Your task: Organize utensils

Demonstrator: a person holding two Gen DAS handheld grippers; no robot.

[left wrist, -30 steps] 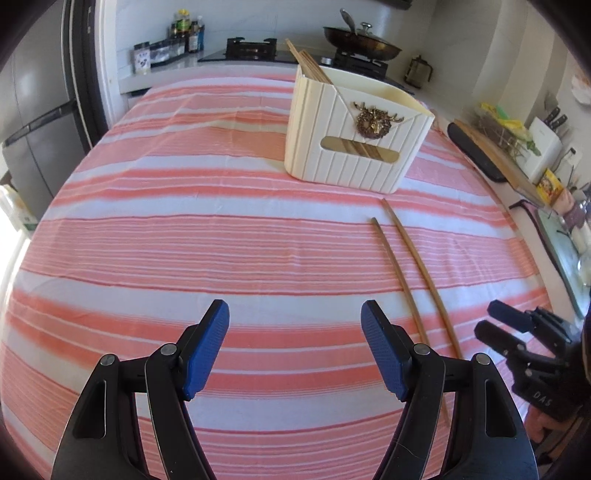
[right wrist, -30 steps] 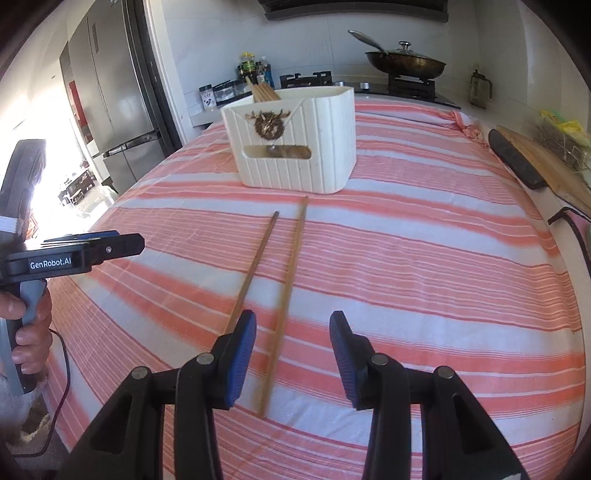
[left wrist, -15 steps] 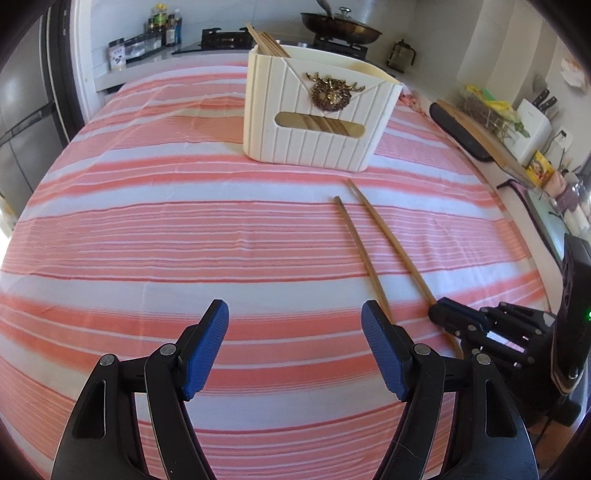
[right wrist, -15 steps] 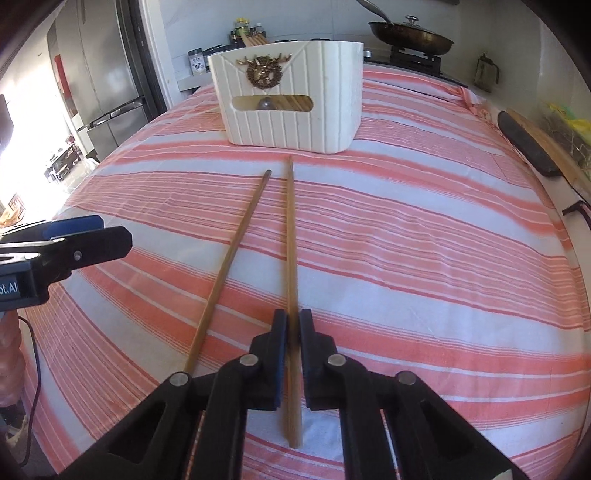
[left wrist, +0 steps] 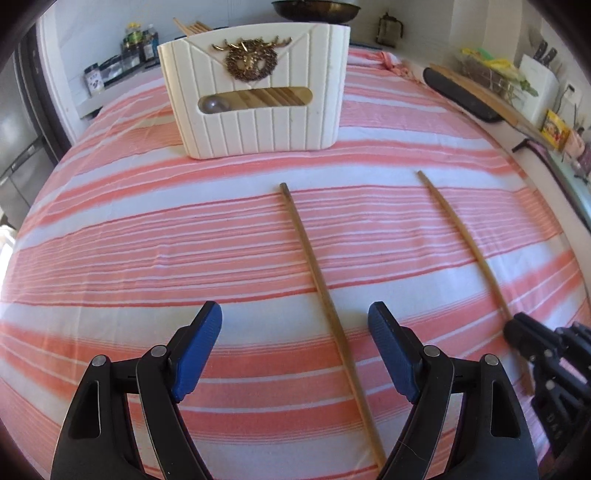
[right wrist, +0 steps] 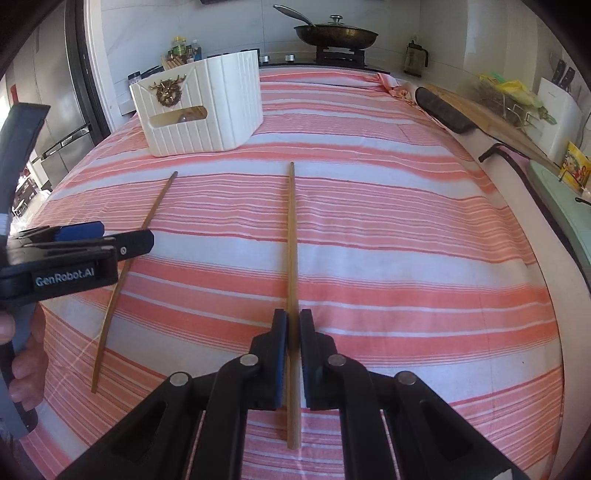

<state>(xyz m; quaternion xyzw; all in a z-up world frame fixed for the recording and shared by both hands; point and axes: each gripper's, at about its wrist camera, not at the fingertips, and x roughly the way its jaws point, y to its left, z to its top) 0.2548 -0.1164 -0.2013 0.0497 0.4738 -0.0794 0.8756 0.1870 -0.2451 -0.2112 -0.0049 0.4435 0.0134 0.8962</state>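
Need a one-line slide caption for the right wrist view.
Right gripper shut on one chopstick on the striped cloth; second chopstick lies loose beside it, white utensil box beyond.

Striped pink cloth [right wrist: 406, 229], lidded pan [right wrist: 336, 35] on stove [right wrist: 340, 55], fridge [right wrist: 66, 122], jars [left wrist: 140, 38].

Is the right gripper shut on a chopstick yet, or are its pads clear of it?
Shut on it. In the right wrist view the right gripper has both blue pads pressed against the chopstick, which runs straight out between them over the striped cloth.
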